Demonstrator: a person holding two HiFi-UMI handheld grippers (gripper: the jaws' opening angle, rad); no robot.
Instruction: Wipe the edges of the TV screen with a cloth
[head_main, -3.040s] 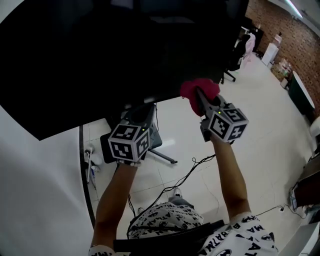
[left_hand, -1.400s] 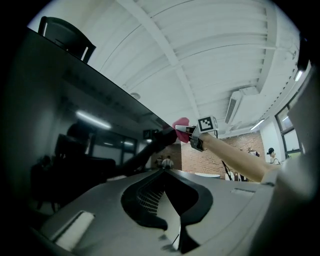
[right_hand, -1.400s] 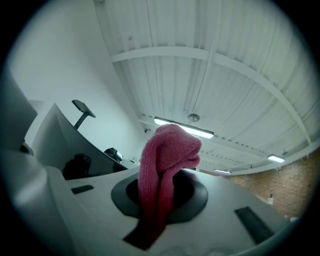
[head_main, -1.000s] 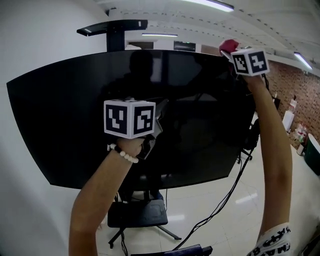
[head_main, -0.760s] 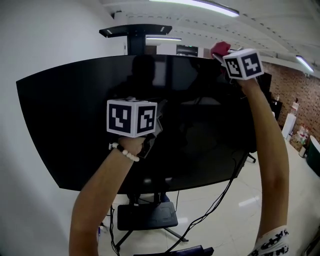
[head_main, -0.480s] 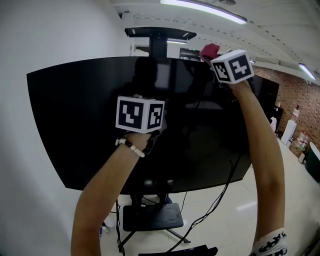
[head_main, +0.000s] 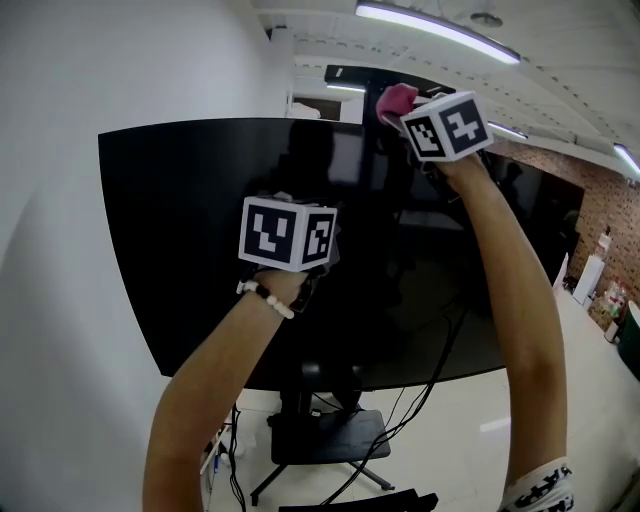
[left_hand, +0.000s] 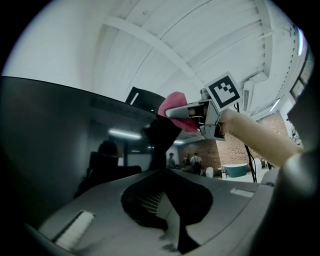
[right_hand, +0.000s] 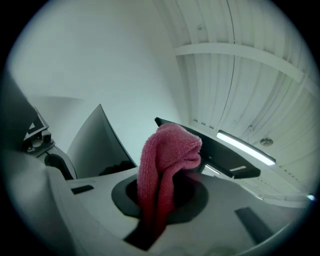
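- Your left tongs (left_hand: 169, 202) are closed with nothing between them. You hold them in front of the TV (head_main: 190, 230), before the middle of its dark screen.
- Your right tongs (right_hand: 150, 220) are raised to the TV's top edge, clamped tight on the pink cloth (right_hand: 167, 155).
- The cloth bunches out past the tips, at the TV's top edge, right of its middle.
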